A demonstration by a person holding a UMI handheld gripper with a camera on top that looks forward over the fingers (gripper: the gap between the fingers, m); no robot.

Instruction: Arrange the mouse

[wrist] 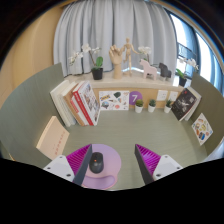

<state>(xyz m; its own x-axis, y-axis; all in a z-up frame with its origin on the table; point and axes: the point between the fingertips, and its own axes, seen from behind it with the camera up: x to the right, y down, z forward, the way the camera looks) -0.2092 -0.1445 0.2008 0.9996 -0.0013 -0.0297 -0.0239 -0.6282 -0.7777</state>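
A dark mouse (97,161) lies on a round lilac mouse pad (104,164) with a wrist rest at its near edge, on the greenish table. My gripper (114,160) is open, its two fingers with magenta pads (148,158) standing at either side of the mouse pad. The mouse rests on the pad close to the left finger, with a wide gap to the right finger. Neither finger presses on it.
A row of books (78,103) stands beyond on the left, a flat tan box (53,138) lies left of the fingers. Small pots (139,105), cards, a wooden mannequin (125,55), a plant (97,68) and framed pictures (186,103) line the back shelf.
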